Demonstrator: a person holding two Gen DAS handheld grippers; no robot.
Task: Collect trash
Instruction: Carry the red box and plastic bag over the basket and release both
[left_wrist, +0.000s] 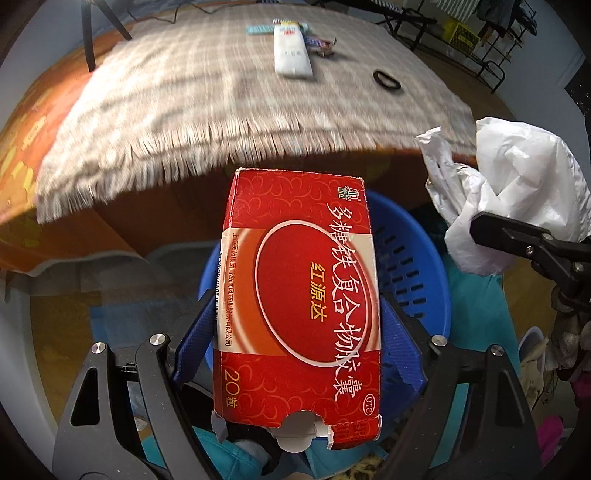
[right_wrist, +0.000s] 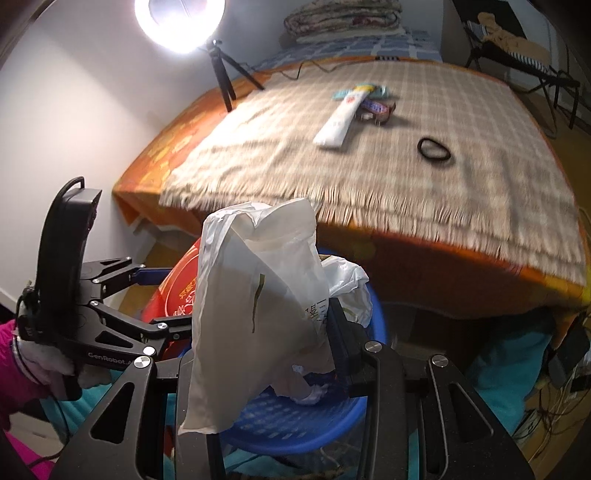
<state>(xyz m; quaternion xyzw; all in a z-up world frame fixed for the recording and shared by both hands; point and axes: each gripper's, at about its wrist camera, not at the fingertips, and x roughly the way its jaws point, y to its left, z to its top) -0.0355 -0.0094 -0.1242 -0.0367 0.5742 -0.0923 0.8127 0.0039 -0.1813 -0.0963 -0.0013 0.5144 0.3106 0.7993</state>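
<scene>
My left gripper (left_wrist: 299, 328) is shut on a red medicine box (left_wrist: 299, 295) and holds it above a blue perforated basket (left_wrist: 410, 269). My right gripper (right_wrist: 266, 332) is shut on a white plastic bag (right_wrist: 258, 295), which hangs over the same blue basket (right_wrist: 288, 417). The bag also shows in the left wrist view (left_wrist: 509, 192) at the right, with the right gripper's fingers (left_wrist: 517, 240) on it. The red box shows in the right wrist view (right_wrist: 177, 291) behind the bag, with the left gripper (right_wrist: 110, 306) beside it.
A table with a checked fringed cloth (right_wrist: 369, 155) stands behind the basket. On it lie a white tube (right_wrist: 341, 118), snack wrappers (right_wrist: 376, 107) and a black hair tie (right_wrist: 434, 149). A ring light on a tripod (right_wrist: 221, 74) stands at the far left.
</scene>
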